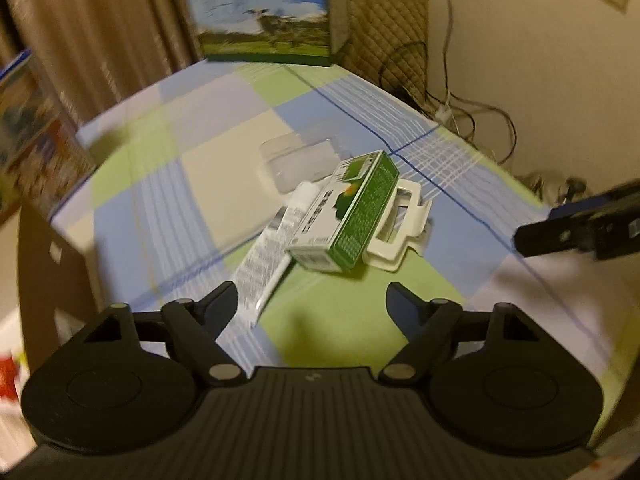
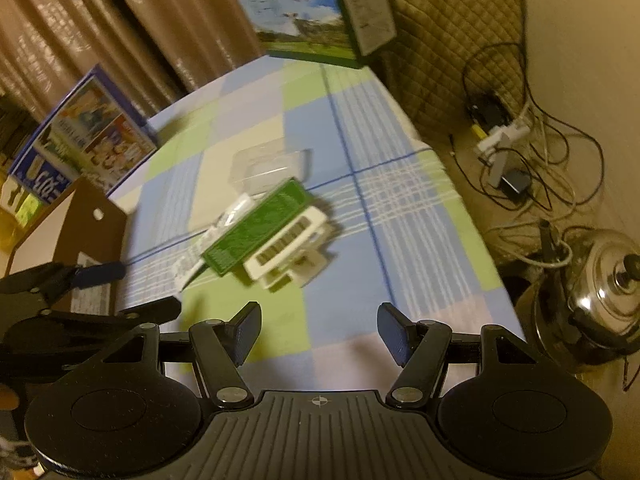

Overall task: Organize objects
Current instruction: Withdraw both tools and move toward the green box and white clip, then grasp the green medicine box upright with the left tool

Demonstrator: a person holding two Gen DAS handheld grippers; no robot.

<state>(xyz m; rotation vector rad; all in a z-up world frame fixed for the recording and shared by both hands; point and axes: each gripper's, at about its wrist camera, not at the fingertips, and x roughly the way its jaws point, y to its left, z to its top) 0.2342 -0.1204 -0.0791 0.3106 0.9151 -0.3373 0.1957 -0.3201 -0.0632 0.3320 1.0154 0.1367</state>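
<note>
The near part of the checked blue, green and cream tablecloth (image 1: 328, 320) lies bare. Mid-table, a pile blocks passage: a green and white carton (image 1: 348, 216) atop a white plastic frame (image 1: 404, 236) and a white printed tube (image 1: 268, 256) (all touching). Behind it sits a clear plastic container (image 1: 296, 160); a tall landscape-printed box (image 1: 264, 12) stands along the far edge.

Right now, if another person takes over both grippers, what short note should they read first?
Left gripper: open, empty, over the near part of the table.
Right gripper: open, empty, beside it.
Things: the green box lies tilted on the white tube and the white holder, a pile mid-table. The clear tray sits just behind, apparently empty.
Done: nothing visibly sorted.
Left: probably lift the green box off first, then place each item; the tray may be the target.
</note>
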